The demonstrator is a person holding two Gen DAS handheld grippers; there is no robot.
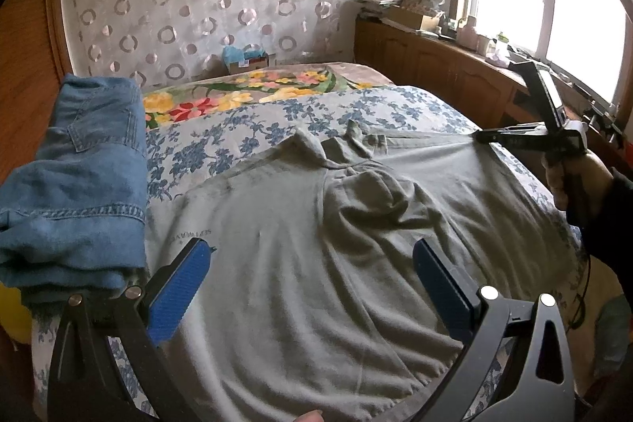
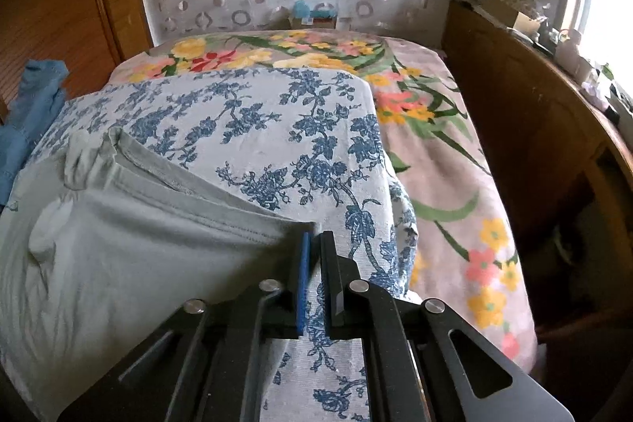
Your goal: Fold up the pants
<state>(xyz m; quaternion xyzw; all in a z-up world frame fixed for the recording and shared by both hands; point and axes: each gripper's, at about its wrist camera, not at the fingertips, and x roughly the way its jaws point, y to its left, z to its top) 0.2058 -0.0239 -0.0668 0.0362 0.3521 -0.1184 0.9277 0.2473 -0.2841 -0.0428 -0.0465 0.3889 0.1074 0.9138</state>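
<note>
Pale grey-green pants (image 1: 300, 232) lie spread and wrinkled on the bed, waistband toward the far side. My left gripper (image 1: 312, 275) is open, its blue pads (image 1: 178, 295) wide apart just above the near part of the pants, holding nothing. My right gripper (image 2: 314, 244) is shut on the pants' corner edge (image 2: 292, 224) at the right side of the bed; in the left wrist view it shows at the far right (image 1: 480, 136), pulling the fabric taut. The pants also show in the right wrist view (image 2: 118, 224).
Folded blue denim (image 1: 79, 184) is piled at the bed's left side. The blue floral sheet (image 2: 277, 129) covers the bed, over a bright flowered blanket (image 2: 435, 145). A wooden cabinet (image 1: 435, 66) with clutter runs under the window on the right. A wooden wardrobe (image 2: 59, 6) stands left.
</note>
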